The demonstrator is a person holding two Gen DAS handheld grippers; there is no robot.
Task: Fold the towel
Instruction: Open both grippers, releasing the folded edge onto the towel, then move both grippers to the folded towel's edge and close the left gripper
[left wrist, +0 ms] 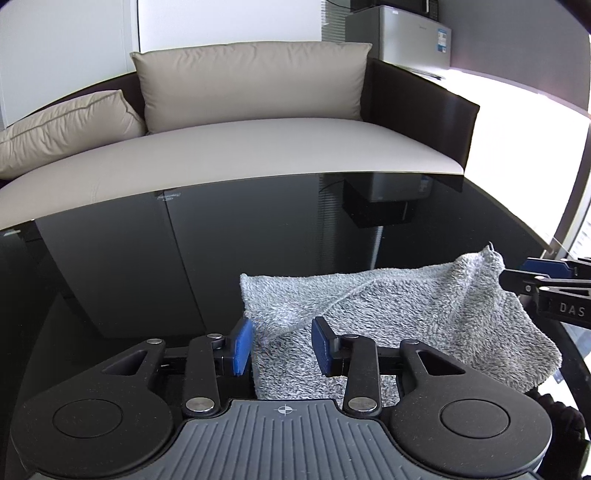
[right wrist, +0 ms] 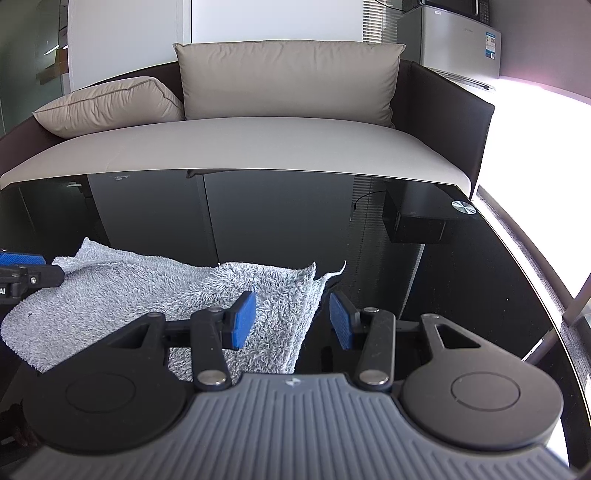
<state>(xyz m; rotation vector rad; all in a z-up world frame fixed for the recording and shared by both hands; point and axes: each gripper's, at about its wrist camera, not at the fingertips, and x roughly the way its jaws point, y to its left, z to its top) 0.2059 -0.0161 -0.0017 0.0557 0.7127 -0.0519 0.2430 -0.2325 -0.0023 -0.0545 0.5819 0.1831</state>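
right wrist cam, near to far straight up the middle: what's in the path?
right gripper with jaws apart → grey towel lying on the table → bare black glass table → sofa seat → upright back cushion → white wall panel.

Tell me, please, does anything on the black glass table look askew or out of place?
Only the fluffy grey towel: it lies rumpled on the glossy black glass table, its far right corner curled up. Nothing looks spilled or damaged.
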